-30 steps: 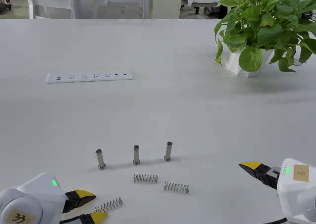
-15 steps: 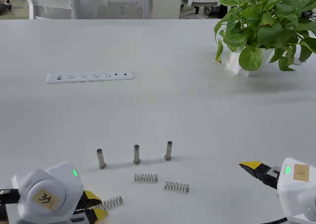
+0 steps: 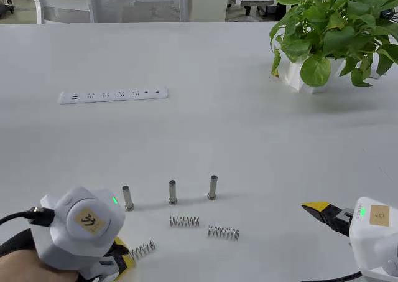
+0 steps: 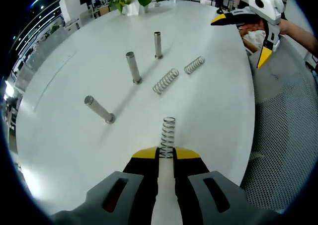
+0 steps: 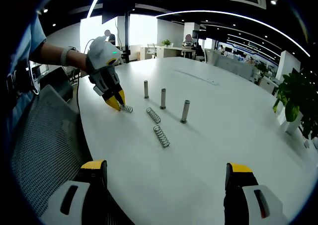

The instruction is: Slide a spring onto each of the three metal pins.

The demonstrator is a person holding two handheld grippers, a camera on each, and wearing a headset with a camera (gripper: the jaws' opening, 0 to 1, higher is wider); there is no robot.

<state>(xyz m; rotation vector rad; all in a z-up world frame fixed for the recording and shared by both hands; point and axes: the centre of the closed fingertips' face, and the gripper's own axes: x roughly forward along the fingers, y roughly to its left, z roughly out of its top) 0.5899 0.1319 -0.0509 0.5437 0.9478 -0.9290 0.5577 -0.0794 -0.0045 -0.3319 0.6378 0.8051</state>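
Left gripper point(image 4: 167, 153) at the near left edge of the tabletop point(image 4: 74, 135); its yellow fingers point(image 4: 147, 154) are pressed together on the near end of the near spring point(image 4: 168, 130); that end is hidden between the tips; the rest of the coil runs straight away from the gripper, low over the tabletop; can't tell if the gripped end is lifted. In the head view the gripper's white body covers most of the fingers and the hand under it is cut off by the frame bottom. Right gripper point(image 5: 166, 168) is at near right, well apart from all the parts; fingers spread wide with nothing between them; in the head view one finger is visible and the body is cut off at the corner. Beyond the near spring, the second spring point(image 3: 185, 221) and third spring point(image 3: 223, 233) lie loose on their sides, apart from each other, just in front of the pins. Left pin point(image 3: 127, 198), middle pin point(image 3: 172, 192) and right pin point(image 3: 212, 187) stand upright in a row; all three shafts are bare. Farther back, a power strip point(image 3: 113, 95) lies flat at left; its socket detail is too small to read. Potted plant point(image 3: 329, 27) at far right; leaves cut off by the frame edge, pot partly hidden by foliage. Chairs point(image 3: 137, 2) stand past the far edge, tops cut off.
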